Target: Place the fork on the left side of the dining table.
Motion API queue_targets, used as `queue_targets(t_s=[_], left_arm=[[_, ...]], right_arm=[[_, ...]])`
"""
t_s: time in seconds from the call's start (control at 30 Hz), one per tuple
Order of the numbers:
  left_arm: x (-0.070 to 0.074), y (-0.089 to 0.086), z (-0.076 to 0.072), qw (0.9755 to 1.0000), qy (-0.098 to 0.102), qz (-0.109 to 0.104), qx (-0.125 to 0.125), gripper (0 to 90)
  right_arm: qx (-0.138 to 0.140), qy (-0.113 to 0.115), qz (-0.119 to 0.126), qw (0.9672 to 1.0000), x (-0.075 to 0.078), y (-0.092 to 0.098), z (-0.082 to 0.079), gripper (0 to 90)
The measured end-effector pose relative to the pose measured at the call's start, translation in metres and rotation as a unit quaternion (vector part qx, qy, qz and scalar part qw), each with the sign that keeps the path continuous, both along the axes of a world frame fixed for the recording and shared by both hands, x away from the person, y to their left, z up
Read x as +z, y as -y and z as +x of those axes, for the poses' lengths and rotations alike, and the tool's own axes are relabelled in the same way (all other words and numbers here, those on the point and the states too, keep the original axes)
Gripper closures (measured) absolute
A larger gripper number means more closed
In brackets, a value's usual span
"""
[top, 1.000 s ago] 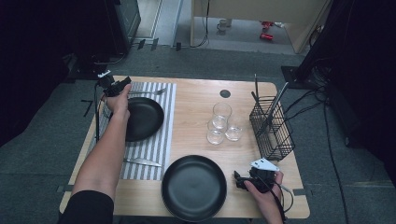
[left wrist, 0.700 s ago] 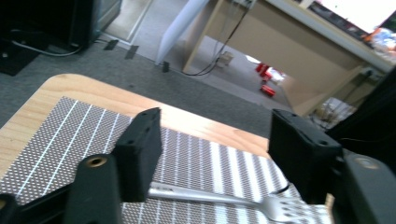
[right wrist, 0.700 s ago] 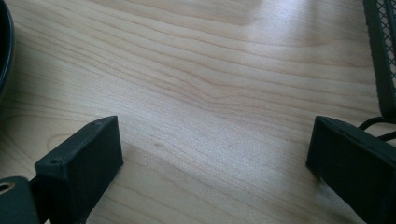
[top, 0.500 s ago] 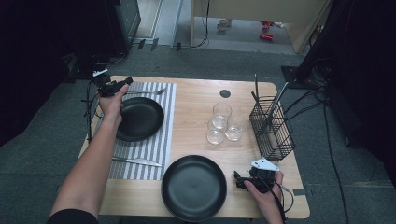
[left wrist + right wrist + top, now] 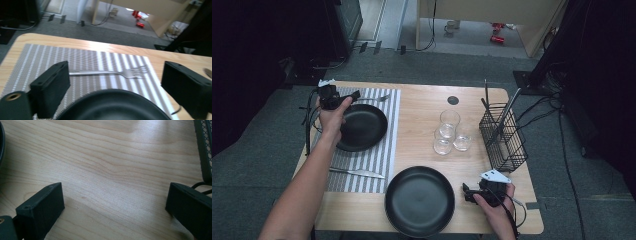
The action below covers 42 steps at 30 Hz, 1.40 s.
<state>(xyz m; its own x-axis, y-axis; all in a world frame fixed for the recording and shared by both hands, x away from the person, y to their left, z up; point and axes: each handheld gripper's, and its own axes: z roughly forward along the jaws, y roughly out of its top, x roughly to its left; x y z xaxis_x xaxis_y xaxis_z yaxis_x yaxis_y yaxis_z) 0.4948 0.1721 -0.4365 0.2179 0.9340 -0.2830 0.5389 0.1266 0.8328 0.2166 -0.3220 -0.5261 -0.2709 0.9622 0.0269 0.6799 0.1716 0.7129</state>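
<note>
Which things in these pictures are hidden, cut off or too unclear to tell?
- Plate, left gripper view: near part cut off by the bottom edge.
- Fork, same view: handle end hidden behind a jaw.
- Basket, right gripper view: cut off by the right edge.
- Utensils in the basket, high view: too small to identify.

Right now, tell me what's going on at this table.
A person is laying a table with a gripper in each hand. The left gripper hovers over the far edge of the black plate on the striped placemat; its jaws have just been opening and hold nothing. The fork lies beyond the plate, a knife on the mat's near side. The right gripper rests open on the table, beside a second black plate. Three glasses and a wire basket stand to the right.
</note>
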Motion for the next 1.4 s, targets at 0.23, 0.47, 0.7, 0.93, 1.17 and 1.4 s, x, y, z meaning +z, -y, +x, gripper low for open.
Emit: queue_targets(t_s=[0.23,0.47,0.7,0.93,1.17,1.4], left_arm=[[0.008,0.006,-0.023,0.9994,0.019,0.010,-0.027,7.4],[0.005,0.007,-0.045,0.9991,0.015,0.012,-0.039,7.5],[0.005,0.007,-0.068,0.9981,0.032,0.037,-0.038,7.5],[0.004,0.008,-0.088,0.9977,0.031,0.039,-0.047,7.5],[0.003,0.008,-0.107,0.9965,0.037,0.052,-0.054,7.5],[-0.003,0.006,-0.127,0.9960,0.029,0.057,-0.063,7.5]], right_arm=[[0.000,0.000,0.000,1.0000,0.000,0.000,0.000,1.0],[0.000,0.000,0.000,1.0000,0.000,0.000,0.000,1.0],[0.000,0.000,-0.001,1.0000,0.000,0.000,0.000,1.0],[0.000,0.000,0.000,1.0000,0.000,0.000,0.000,1.0],[0.000,0.000,0.000,1.0000,0.000,0.000,0.000,1.0],[0.000,0.000,0.000,1.0000,0.000,0.000,0.000,1.0]])
